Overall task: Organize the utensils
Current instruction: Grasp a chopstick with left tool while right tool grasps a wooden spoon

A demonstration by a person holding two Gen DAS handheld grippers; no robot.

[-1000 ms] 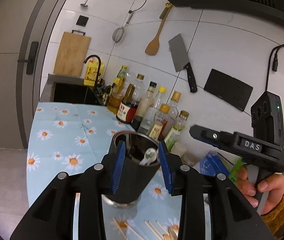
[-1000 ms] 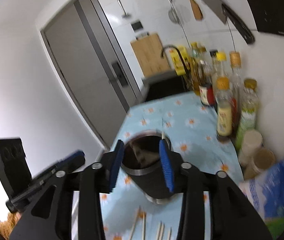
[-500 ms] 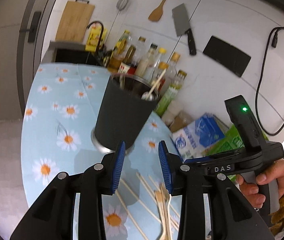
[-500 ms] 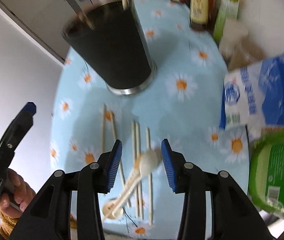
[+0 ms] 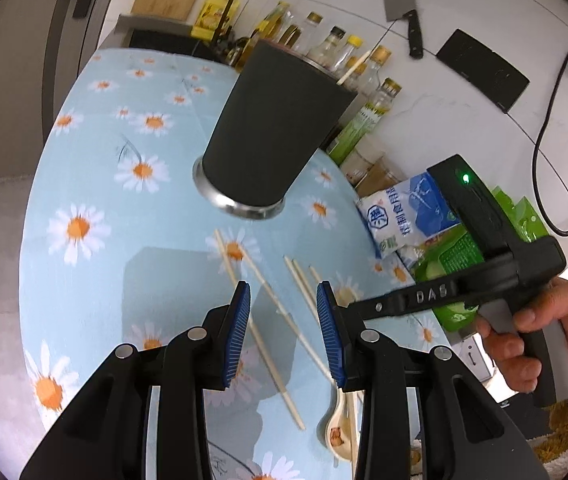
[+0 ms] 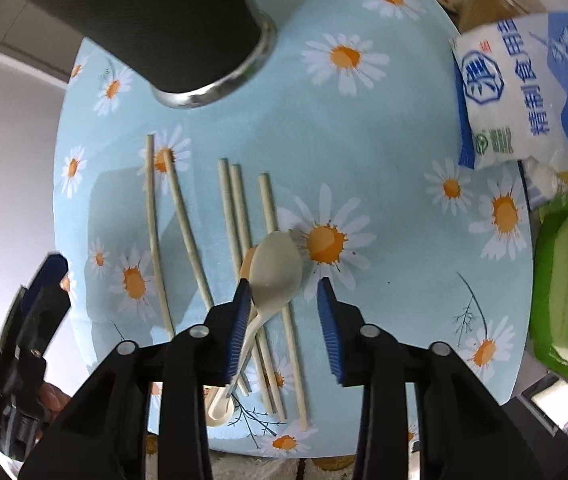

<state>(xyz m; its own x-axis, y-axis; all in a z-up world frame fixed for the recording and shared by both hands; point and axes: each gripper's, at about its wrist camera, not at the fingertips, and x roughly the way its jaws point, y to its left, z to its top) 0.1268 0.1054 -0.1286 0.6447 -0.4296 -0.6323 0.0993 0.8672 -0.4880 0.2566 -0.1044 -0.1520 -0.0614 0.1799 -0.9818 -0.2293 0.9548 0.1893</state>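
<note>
Utensils lie loose on the daisy-print worktop [image 6: 384, 152], right below both claws. The right claw [image 6: 284, 312] points almost straight down with its blue pads part spread and nothing pinched; its jaws have just been closing a little. Between them sits the bowl of a pale spoon [image 6: 274, 268], the handle running back under the left-hand pad. The spoon rests across several wooden chopsticks [image 6: 230, 216] laid roughly side by side. The left claw [image 5: 284, 320] hovers over the same sticks, pads also part spread and empty. Beyond stands the dark holder cup [image 5: 272, 136] on a metal base, one stick already poking from its rim. Bottles [image 5: 364, 80] and a blue and white bag [image 6: 524, 80] line the far edge.

The spoon looks light, stiff and smooth, probably slippery and breakable if ceramic; the narrow neck just behind the bowl seems the surest hold. The chopsticks look light and prone to roll, best pinched near mid-length.
</note>
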